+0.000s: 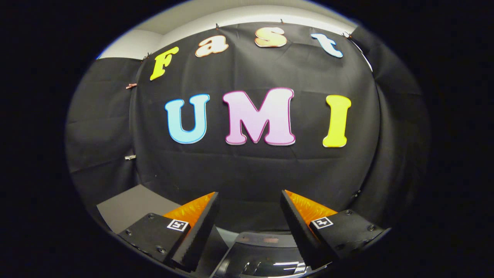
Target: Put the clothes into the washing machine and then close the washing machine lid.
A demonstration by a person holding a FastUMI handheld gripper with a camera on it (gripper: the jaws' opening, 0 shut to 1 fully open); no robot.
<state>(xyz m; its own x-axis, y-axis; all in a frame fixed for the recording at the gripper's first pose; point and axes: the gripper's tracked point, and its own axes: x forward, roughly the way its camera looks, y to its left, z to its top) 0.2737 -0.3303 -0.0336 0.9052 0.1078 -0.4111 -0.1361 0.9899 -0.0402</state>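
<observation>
My gripper point(250, 200) is held up high and level, facing the booth's black cloth wall. Its two black fingers with orange backs point(200, 216) stand wide apart with nothing between them, so it is open. Below and between the fingers, a dark glossy curved surface with a pale rim point(266, 247) shows; it looks like the top of the washing machine, but too little of it is visible to tell whether its lid is up or down.
A grey floor or table patch point(127, 208) lies beyond the left finger, at the foot of the cloth wall. A white wall and ceiling point(131, 44) rise above the cloth.
</observation>
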